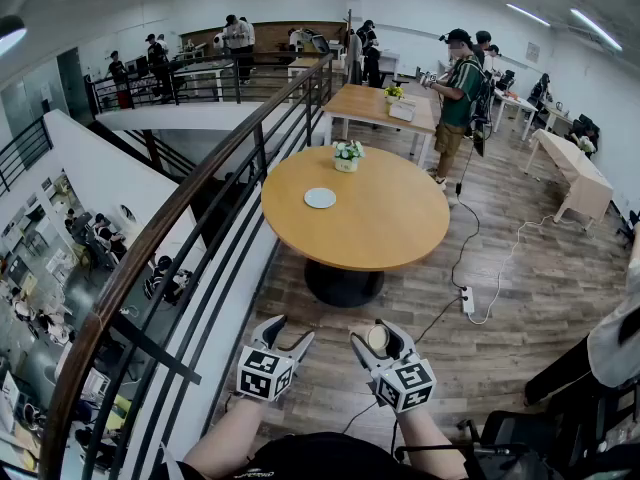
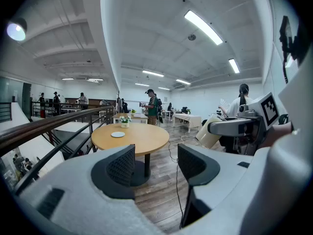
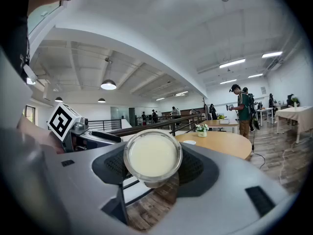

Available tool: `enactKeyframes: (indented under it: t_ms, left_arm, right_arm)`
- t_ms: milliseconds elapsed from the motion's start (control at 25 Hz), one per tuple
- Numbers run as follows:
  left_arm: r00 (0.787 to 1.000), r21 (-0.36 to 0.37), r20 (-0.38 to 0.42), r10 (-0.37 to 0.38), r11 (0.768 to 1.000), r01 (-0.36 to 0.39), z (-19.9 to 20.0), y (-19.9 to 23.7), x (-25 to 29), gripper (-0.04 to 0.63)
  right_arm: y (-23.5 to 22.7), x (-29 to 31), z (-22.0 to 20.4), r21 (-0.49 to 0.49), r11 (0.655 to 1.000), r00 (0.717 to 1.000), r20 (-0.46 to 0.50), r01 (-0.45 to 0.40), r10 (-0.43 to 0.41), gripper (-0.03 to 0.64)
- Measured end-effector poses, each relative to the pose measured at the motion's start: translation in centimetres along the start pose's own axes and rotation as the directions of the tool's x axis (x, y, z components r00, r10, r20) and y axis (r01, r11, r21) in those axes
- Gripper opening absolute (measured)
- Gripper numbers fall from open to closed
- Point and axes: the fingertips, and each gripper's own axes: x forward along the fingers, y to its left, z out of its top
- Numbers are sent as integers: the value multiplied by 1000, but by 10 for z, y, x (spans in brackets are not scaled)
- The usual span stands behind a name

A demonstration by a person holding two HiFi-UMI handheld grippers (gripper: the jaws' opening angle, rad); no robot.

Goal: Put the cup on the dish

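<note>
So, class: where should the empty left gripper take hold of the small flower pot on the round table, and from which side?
Probably by the white body of the flower pot, below the flowers, with jaws level and coming from the side: it stands upright and the blooms cover its top.

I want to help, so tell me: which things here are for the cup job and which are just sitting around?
For the job:
cup, held in the right gripper
white dish on the round table

Just sitting around:
flower pot on that same table
power strip
long table further back
</note>
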Motion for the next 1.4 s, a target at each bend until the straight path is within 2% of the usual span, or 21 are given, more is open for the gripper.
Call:
enactKeyframes:
  t_ms: [400,600,1160,1400]
  left_arm:
    - [1000,5,-11,-1,1000,2,-5,-13,-1,276]
    - [1000,8,-17,1,1000,-1,-8,-24,1,276]
    - [1000,36,-16,13,999,-13,-1,-91,35,276]
    - [1000,42,-18,14,999,-14,-6,-103,51,276]
  right_arm:
    - [-1,-11,-7,4,1000,1000,-15,-3,3,258]
    - [-9,-21,-12,66,998,1000,-10,-10,10,258]
    - [-61,-68,-21,61,998,999,13,-32,32,258]
    - [-79,-71,-27,55,998,999,17,-37,36,258]
